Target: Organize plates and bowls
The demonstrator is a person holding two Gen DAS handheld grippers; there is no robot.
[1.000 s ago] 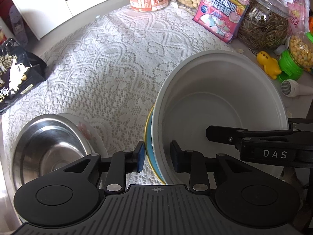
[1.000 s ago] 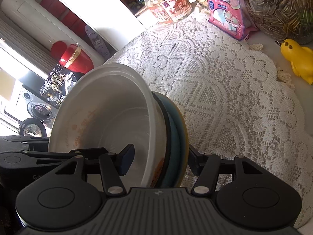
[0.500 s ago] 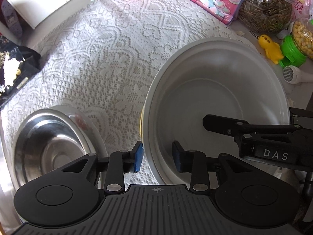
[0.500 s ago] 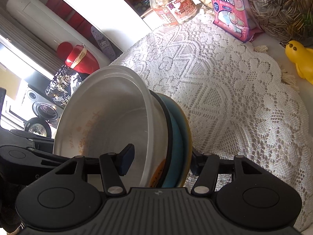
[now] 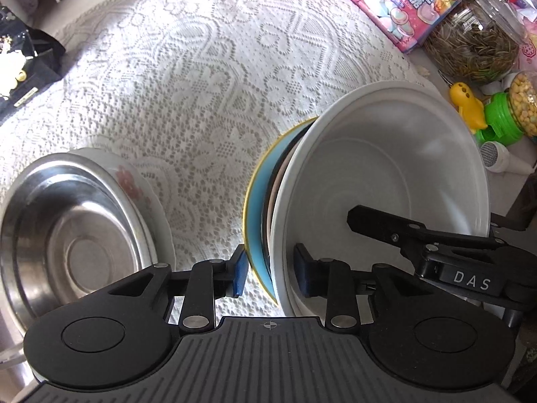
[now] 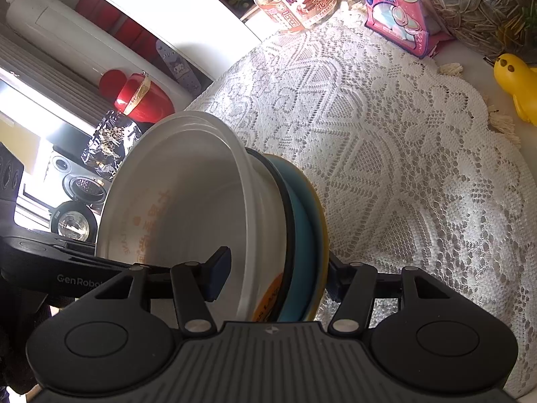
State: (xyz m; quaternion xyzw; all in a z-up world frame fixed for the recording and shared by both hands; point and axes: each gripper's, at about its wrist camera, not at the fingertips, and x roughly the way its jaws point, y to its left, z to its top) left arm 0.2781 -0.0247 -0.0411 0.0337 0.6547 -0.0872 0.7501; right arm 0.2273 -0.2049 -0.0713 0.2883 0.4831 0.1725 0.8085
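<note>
Stack of a white plastic bowl (image 6: 188, 208) nested in blue-and-yellow plates (image 6: 307, 235) hangs tilted on edge above the lace cloth (image 5: 188, 67), bowl mouth facing left; right gripper (image 6: 275, 275) clamps it, left gripper (image 5: 270, 273), just closing, straddles its rim.

A lived-in home: a bench under a white lace cloth (image 5: 208, 77), snack jars of peanuts (image 6: 292, 0) and sunflower seeds (image 5: 476, 47), a marshmallow bag (image 5: 406, 3), a yellow duck toy (image 6: 515, 84).
</note>
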